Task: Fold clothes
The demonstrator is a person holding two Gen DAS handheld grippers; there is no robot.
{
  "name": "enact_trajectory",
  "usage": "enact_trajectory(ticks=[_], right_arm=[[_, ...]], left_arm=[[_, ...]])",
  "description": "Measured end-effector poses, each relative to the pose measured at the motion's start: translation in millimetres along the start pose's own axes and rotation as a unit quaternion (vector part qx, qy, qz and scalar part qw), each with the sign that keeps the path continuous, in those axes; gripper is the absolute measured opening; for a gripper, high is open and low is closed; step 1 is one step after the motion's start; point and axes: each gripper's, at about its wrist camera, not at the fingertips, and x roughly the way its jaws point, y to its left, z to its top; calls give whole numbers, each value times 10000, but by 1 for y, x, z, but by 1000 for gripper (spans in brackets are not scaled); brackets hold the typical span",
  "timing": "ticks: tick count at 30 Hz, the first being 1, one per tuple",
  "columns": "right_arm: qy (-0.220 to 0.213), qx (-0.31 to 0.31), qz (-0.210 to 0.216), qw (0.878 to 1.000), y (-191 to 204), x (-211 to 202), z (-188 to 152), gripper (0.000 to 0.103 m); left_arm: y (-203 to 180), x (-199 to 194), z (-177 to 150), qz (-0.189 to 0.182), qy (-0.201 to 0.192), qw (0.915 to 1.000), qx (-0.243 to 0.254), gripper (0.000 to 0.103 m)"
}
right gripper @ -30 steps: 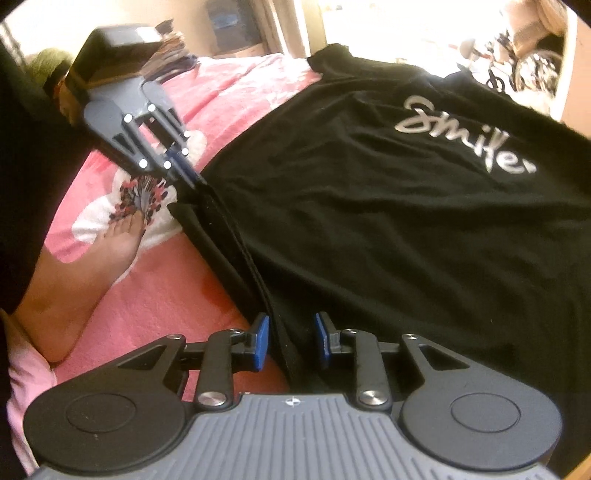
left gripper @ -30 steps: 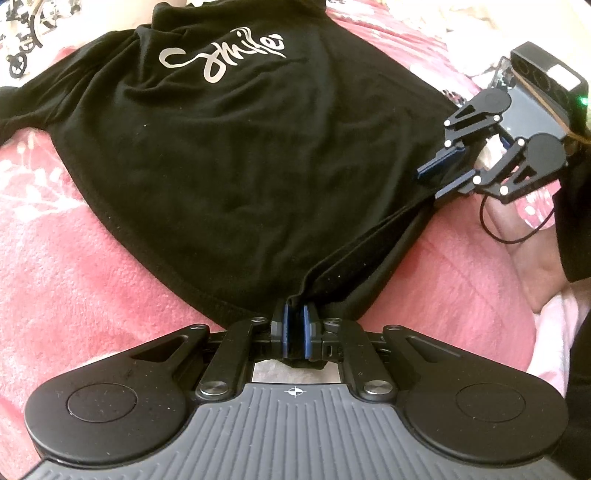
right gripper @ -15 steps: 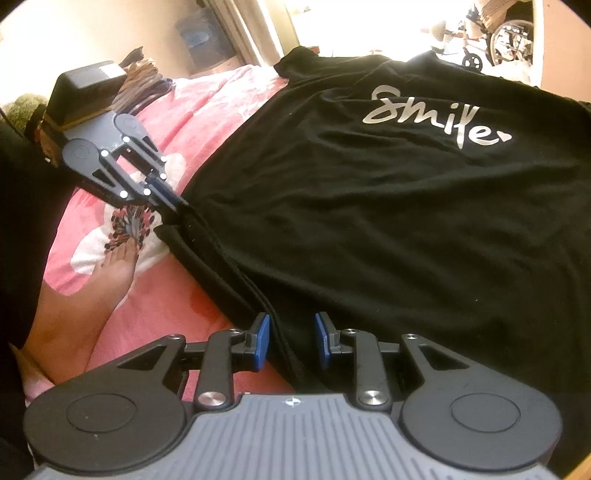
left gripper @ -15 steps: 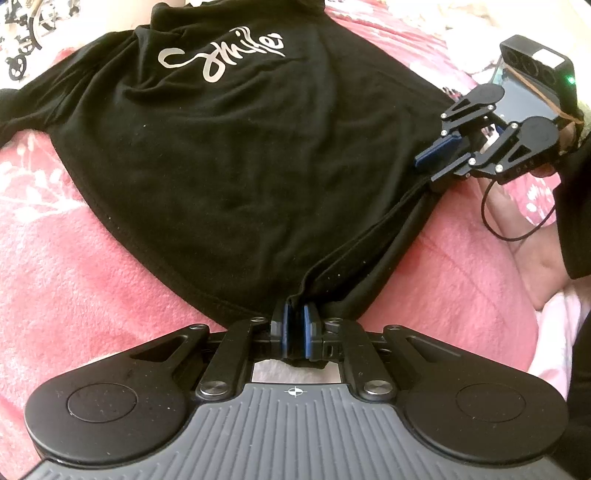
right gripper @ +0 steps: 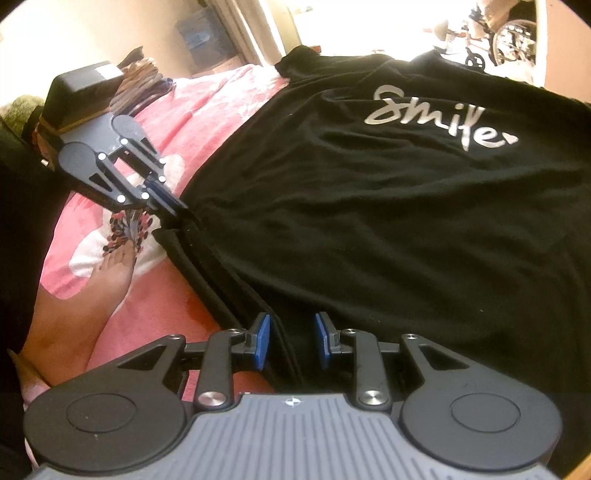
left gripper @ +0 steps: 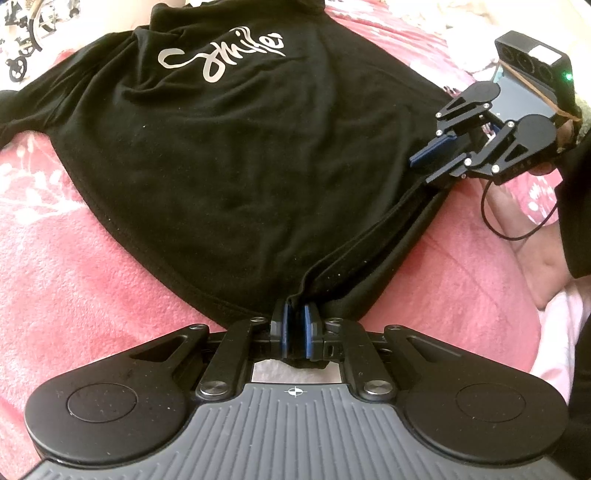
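Observation:
A black T-shirt [left gripper: 229, 147] with silver "Smile" lettering lies spread on a pink blanket [left gripper: 55, 280]. My left gripper [left gripper: 295, 332] is shut on a bunched fold of its hem at the near edge. In the right wrist view the same left gripper [right gripper: 173, 208] pinches the hem's far corner. My right gripper [right gripper: 291, 345] stands open, its blue pads on either side of the doubled hem of the T-shirt [right gripper: 369, 229] without squeezing it. From the left wrist view the right gripper [left gripper: 430, 164] sits open at the shirt's right corner, and the hem runs taut between the two grippers.
A person's bare foot [right gripper: 110, 266] rests on the blanket [right gripper: 155, 306] beside the hem, also showing as a foot [left gripper: 532, 243] at the right. A pile of folded clothes [right gripper: 144, 85] lies at the back left. Wheeled gear [right gripper: 513, 33] stands beyond the bed.
The right gripper has shifted slightly up and along the hem and stays open. The left gripper keeps its hold on the hem without moving.

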Motion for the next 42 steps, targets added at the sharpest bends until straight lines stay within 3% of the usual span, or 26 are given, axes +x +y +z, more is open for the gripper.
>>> enact_trajectory(ticks=[7, 8, 9, 12, 18, 26, 35, 38, 42], right_arm=[[157, -354, -22, 9992, 10, 1, -8, 27], [156, -388, -51, 9991, 11, 1, -9, 24], [155, -427, -84, 9989, 12, 1, -9, 13], [131, -590, -138, 9981, 16, -2, -10, 3], [188, -689, 327, 9969, 24, -22, -10, 2], [826, -1100, 897, 9864, 36, -20, -21, 2], [1267, -1540, 1031, 9745, 37, -1, -19, 2], [1410, -1592, 1052, 9715, 38, 4, -22, 3], [1490, -1313, 1144, 9734, 32, 7, -23, 5]], left_arm=[[-2, -2, -2, 15, -65, 10000, 44, 6], [-4, -3, -2, 24, -91, 9999, 104, 6], [-6, -5, -2, 15, -113, 9998, 169, 6], [-12, -13, -4, -94, -165, 9992, 338, 5], [-26, -27, -8, -501, -89, 9965, 665, 5], [-43, -16, -8, -886, 353, 9885, 1177, 4], [-69, 3, -9, -953, 917, 9672, 2169, 4], [-74, 12, -13, -1049, 1109, 9612, 2296, 4], [-76, 24, -16, -1212, 1305, 9608, 2125, 4]])
